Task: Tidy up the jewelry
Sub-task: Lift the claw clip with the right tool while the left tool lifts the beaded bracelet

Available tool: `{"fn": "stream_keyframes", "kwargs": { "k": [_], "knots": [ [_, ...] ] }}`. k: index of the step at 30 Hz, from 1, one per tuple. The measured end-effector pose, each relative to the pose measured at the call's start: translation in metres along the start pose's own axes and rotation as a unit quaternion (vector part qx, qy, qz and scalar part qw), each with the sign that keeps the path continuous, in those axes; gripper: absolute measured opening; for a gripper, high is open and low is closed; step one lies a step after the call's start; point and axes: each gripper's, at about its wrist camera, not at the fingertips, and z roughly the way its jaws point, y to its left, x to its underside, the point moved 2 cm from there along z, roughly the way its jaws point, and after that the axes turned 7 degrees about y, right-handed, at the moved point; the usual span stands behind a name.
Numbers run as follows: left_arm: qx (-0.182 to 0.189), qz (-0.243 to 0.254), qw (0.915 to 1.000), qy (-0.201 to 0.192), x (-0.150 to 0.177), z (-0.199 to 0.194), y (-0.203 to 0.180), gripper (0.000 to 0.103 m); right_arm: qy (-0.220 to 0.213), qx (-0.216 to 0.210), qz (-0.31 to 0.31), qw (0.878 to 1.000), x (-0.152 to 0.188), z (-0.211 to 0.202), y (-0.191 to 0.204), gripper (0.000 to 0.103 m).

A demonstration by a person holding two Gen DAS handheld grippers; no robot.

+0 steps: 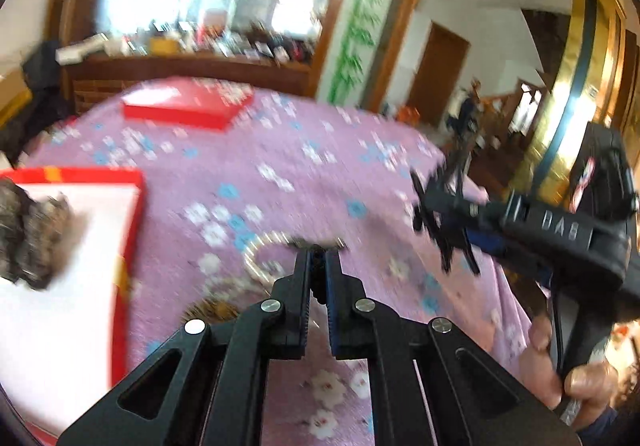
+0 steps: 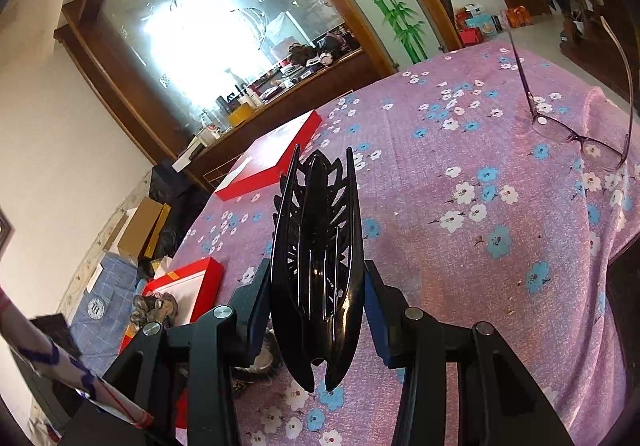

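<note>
My left gripper (image 1: 318,258) is shut on a pearl bracelet (image 1: 260,254), which hangs in a loop just above the purple flowered cloth (image 1: 304,173). An open red box with a white lining (image 1: 80,246) lies to its left and holds a dark scrunchie (image 1: 32,238). My right gripper (image 2: 320,278) is shut on a black hair claw clip (image 2: 318,270), held above the cloth. That gripper and clip also show in the left wrist view (image 1: 444,221) at the right. The open box shows in the right wrist view (image 2: 192,286) at lower left.
A red box lid (image 1: 188,105) lies at the far side of the table, also in the right wrist view (image 2: 272,161). Eyeglasses (image 2: 580,133) lie near the table's right edge. A brown fuzzy item (image 1: 210,312) lies beside my left fingers. A cluttered wooden sideboard (image 1: 192,65) stands behind.
</note>
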Motion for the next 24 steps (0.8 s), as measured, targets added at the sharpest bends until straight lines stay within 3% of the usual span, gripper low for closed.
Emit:
{"fn": "stream_keyframes", "kwargs": {
  "k": [2, 8, 24],
  "knots": [
    [-0.028, 0.012, 0.9991, -0.031, -0.001, -0.008, -0.003, 0.006, 0.007, 0.004, -0.011, 1.0, 0.002, 0.003, 0.004, 0.046],
    [-0.075, 0.036, 0.9941, -0.069, -0.001, -0.015, -0.009, 0.007, 0.016, 0.016, -0.046, 0.999, 0.007, 0.009, 0.019, 0.046],
    [-0.105, 0.045, 0.9909, -0.071, 0.003, -0.022, -0.013, 0.007, 0.021, 0.019, -0.06, 0.998, 0.01, 0.011, 0.024, 0.047]
  ]
}}
